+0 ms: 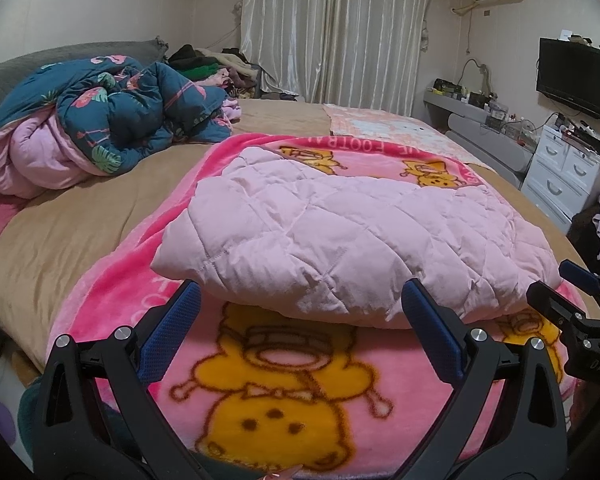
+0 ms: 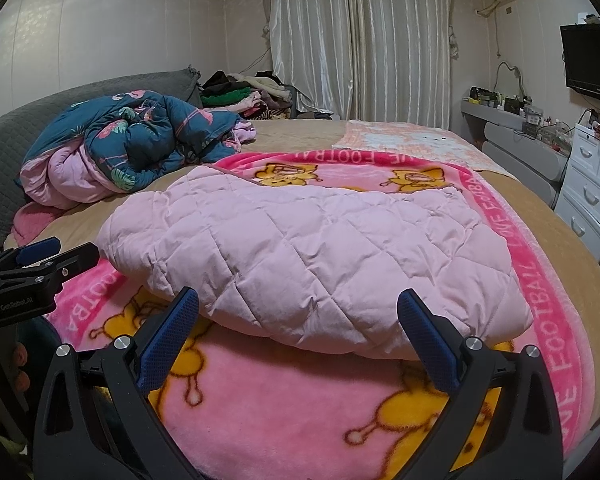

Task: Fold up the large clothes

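Open blanket (image 2: 260, 392) is left before the jacket (image 2: 320, 248); the left is blocked, seemingly, by a duvet (image 2: 140, 140).

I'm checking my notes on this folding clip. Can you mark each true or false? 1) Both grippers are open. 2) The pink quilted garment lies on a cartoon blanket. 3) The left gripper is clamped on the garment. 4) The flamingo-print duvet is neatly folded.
1) True: left gripper and right gripper both have spread fingers.
2) True: the pink quilted garment rests on the cartoon blanket.
3) False: it holds nothing.
4) False: the flamingo-print duvet is bunched up.
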